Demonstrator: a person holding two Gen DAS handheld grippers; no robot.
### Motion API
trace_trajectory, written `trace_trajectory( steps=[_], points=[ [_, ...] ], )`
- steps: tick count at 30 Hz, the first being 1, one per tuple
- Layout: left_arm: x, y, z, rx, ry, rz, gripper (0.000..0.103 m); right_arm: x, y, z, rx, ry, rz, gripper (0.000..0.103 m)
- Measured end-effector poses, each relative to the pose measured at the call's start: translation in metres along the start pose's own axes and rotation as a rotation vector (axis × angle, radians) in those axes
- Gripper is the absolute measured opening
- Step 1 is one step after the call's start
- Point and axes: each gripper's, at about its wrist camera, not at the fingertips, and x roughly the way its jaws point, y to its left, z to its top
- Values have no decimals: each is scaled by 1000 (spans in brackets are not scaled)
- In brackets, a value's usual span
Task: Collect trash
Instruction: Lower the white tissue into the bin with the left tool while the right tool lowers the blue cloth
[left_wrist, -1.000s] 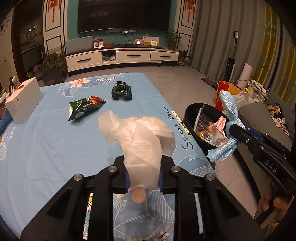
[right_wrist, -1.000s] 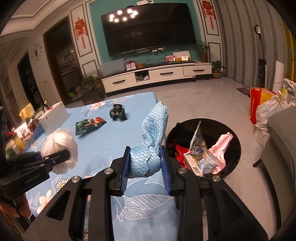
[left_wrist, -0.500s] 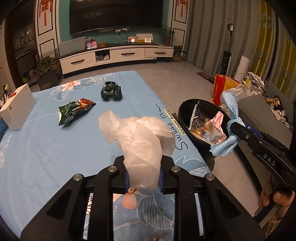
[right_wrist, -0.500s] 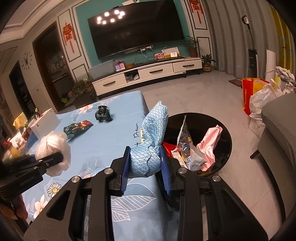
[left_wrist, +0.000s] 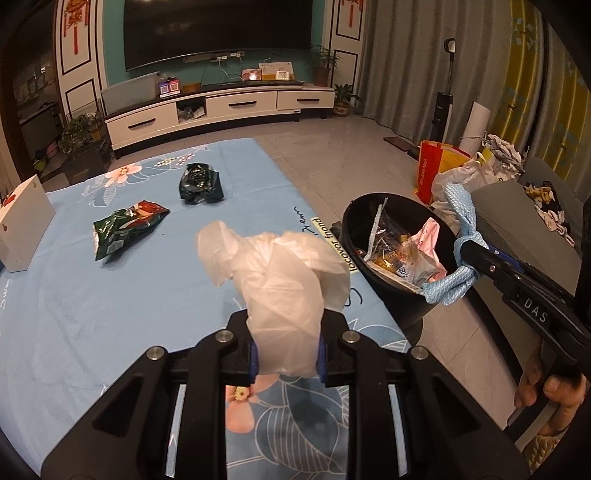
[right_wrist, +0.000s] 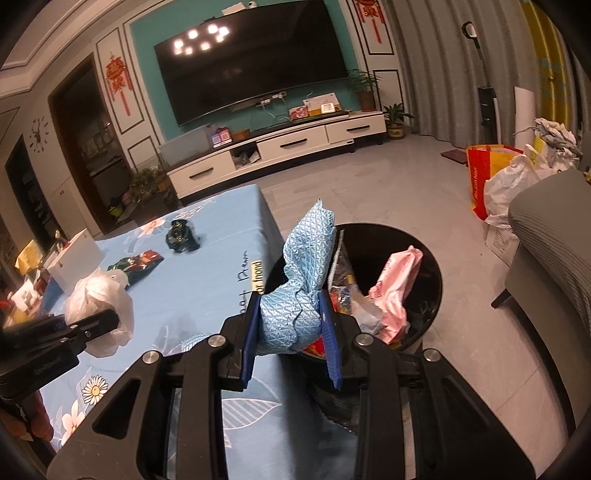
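My left gripper (left_wrist: 286, 356) is shut on a crumpled white plastic bag (left_wrist: 284, 280) and holds it above the blue floral tablecloth (left_wrist: 92, 295); the bag also shows in the right wrist view (right_wrist: 98, 306). My right gripper (right_wrist: 290, 334) is shut on a light blue textured cloth (right_wrist: 301, 280) at the near rim of the black trash bin (right_wrist: 432, 266), which holds several wrappers. From the left wrist view the cloth (left_wrist: 460, 243) hangs over the bin (left_wrist: 402, 302) at its right side. A green snack bag (left_wrist: 125, 227) and a dark crumpled wrapper (left_wrist: 201, 182) lie on the table.
A white box (left_wrist: 22, 221) stands at the table's left edge. A red shopping bag (right_wrist: 487, 173) and white bags lie on the floor beyond the bin. A grey sofa (right_wrist: 554, 240) is at the right. A TV cabinet (left_wrist: 221, 107) lines the far wall.
Both grippers have moved right, towards the bin, with their loads. The blue cloth now sits over the bin's near rim. Both grips are unchanged.
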Motion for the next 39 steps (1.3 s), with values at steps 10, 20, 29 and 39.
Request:
trace_trajectory(
  steps=[10, 20, 29, 39],
  points=[
    [14, -13, 16, 16, -11, -95, 24, 2, -27, 5, 56, -21, -45, 32],
    [36, -40, 32, 62, -4, -172, 24, 11, -50, 1, 98, -12, -62, 32],
    [65, -67, 45, 98, 28, -225, 25, 24, -66, -1, 127, 5, -63, 32],
    [101, -97, 58, 148, 60, -251, 26, 43, -65, 6, 83, -2, -33, 32]
  ],
)
